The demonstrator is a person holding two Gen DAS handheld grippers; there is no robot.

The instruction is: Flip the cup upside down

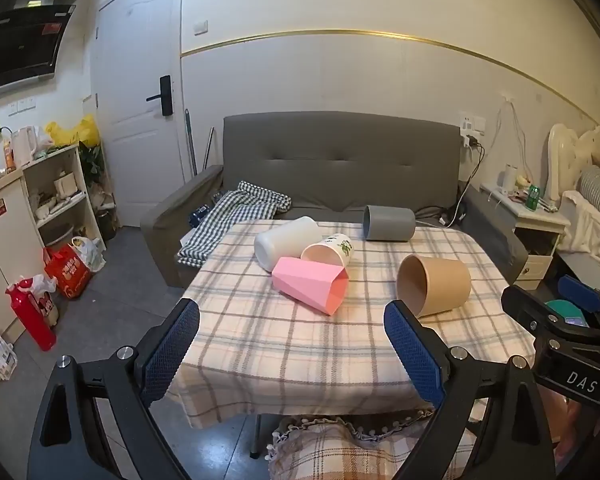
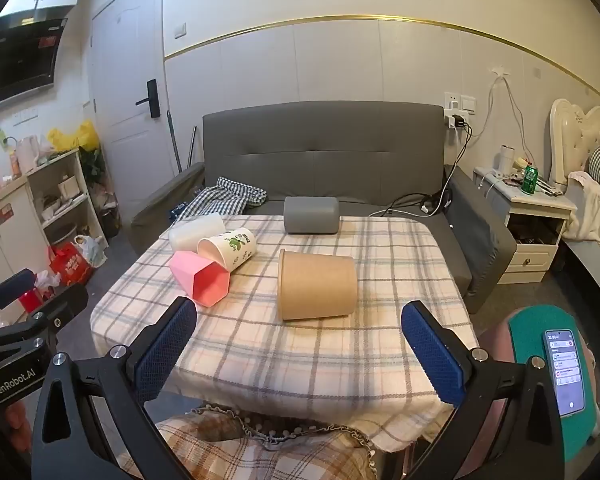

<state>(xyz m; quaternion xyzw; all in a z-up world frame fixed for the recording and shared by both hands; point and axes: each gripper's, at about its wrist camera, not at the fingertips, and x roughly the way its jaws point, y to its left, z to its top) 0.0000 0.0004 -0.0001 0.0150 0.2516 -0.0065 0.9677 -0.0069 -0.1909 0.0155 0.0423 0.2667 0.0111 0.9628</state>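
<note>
Several cups lie on their sides on a plaid-clothed table (image 1: pixel 300 360) (image 2: pixel 332 360): a brown paper cup (image 1: pixel 436 286) (image 2: pixel 318 284), a pink faceted cup (image 1: pixel 310 284) (image 2: pixel 202 278), a white cup with green print (image 1: pixel 330 250) (image 2: pixel 230 248), a plain white cup (image 1: pixel 286 240) (image 2: pixel 196 232) and a grey cup (image 1: pixel 390 222) (image 2: pixel 311 214) at the far edge. My left gripper (image 1: pixel 292 320) is open and empty, above the table's near edge. My right gripper (image 2: pixel 300 326) is open and empty, in front of the brown cup.
A grey sofa (image 1: pixel 340 168) (image 2: pixel 320 152) with a checked cloth (image 1: pixel 236 216) stands behind the table. A shelf (image 1: pixel 56 196) and red bags (image 1: pixel 66 270) are at left, a nightstand (image 2: pixel 528 220) and bed at right. A phone (image 2: pixel 566 372) lies at right on a teal stool.
</note>
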